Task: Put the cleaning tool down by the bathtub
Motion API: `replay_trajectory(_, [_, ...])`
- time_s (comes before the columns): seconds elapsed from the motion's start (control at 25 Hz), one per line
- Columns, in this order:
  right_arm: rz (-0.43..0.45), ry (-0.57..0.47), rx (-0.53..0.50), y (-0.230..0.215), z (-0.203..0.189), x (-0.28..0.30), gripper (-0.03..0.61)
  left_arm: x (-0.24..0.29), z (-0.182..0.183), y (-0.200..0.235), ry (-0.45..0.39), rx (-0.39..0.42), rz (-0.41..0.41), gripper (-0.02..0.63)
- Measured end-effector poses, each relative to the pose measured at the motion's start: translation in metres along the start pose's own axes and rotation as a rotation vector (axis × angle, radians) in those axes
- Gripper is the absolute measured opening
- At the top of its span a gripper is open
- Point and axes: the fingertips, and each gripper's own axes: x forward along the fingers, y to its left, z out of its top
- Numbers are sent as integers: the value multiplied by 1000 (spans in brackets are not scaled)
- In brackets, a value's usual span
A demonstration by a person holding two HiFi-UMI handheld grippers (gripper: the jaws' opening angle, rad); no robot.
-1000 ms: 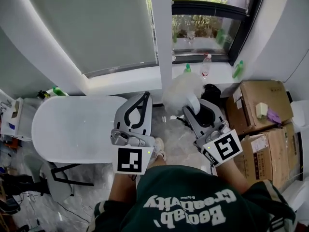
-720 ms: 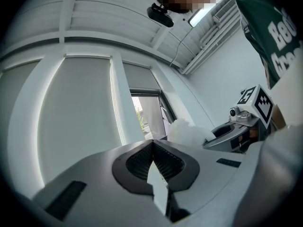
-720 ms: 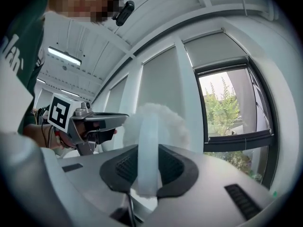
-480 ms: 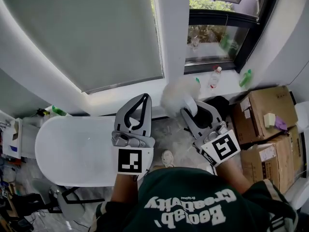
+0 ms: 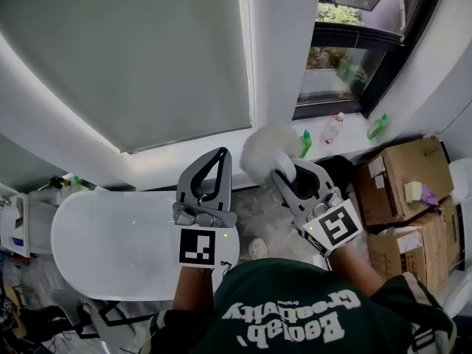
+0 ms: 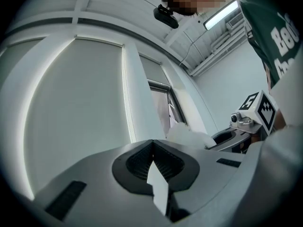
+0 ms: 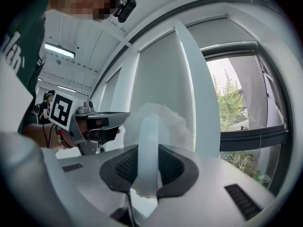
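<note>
Well, from the head view I see the fluffy duster (image 5: 267, 147) held up above the floor, just right of the bathtub (image 5: 110, 234). In the left gripper view my left tool (image 6: 152, 143) is closed, apparently on nothing. In the right gripper view my right tool (image 7: 147, 157) clamps the duster's white handle (image 7: 147, 136).

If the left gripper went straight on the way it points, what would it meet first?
Probably the grey roller blind, near the white post at its right edge. Nothing shows between it and the shut left gripper, though depth is unclear.
</note>
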Motion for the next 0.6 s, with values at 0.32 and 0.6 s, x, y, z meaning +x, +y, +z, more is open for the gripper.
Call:
replay_trajectory(0.32, [19,69,-14,-2,-16,36,91,24,-26,39,11,-39,-1,2])
replay_trajectory(0.6, [14,70,3,-1,-17,47,91,29,-36,51,7,-22,-5,2])
